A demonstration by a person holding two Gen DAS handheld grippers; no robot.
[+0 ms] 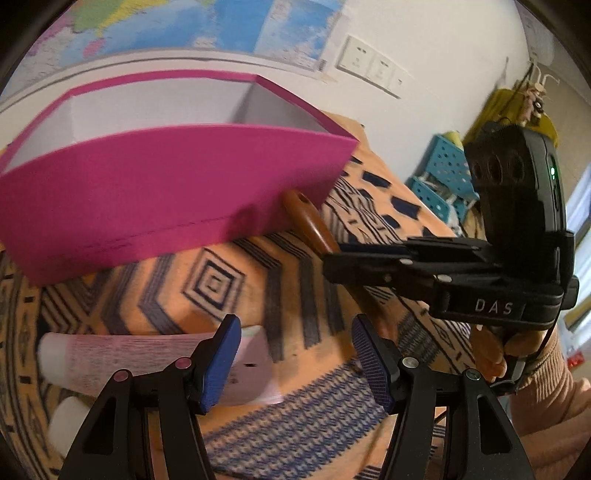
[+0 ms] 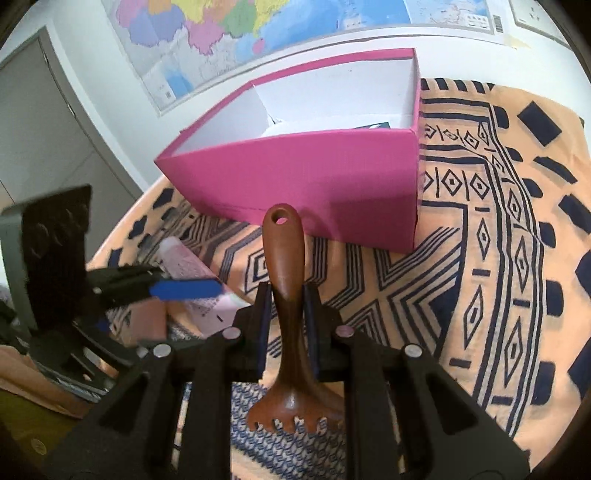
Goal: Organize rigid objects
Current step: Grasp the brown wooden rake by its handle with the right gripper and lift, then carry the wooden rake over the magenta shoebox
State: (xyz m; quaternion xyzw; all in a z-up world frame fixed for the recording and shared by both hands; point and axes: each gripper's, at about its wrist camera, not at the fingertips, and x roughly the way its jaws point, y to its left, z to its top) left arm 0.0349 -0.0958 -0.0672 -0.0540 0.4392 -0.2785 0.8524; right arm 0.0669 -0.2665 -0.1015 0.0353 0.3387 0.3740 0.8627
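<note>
Leftmost in the left wrist view, a pale pink tube [image 1: 147, 360] with a white cap lies flat on the patterned orange cloth [image 1: 295, 288], its print too blurred to read; a second white cap [image 1: 66, 421] sits just below it. The left gripper [image 1: 295, 363] hangs over the tube's flat crimped end with its blue-padded fingers [image 1: 221, 363] spread wide and nothing between them; the left pad overlaps the tube's end in the picture, though contact cannot be told. Behind stands the magenta cardboard box [image 1: 166, 192], white inside, open at the top, blocking the wall side of the table. A wall map [image 1: 184, 26] hangs above it. Further right the brown wooden pasta fork [image 1: 310, 221] points its holed handle end at the box's near wall, close to it. Rightmost comes the right gripper [image 1: 332, 264], black, lettered "DAS" on its body, with blue crates [image 1: 443, 173] beyond.

From the right wrist view, the right gripper [image 2: 286, 317] has its fingers closed tight on the neck of the pasta fork [image 2: 284, 295]; the toothed head sits back toward the camera, the handle runs forward past the fingertips. The box [image 2: 303, 177] lies just ahead, dark items in its far compartment unclear.
</note>
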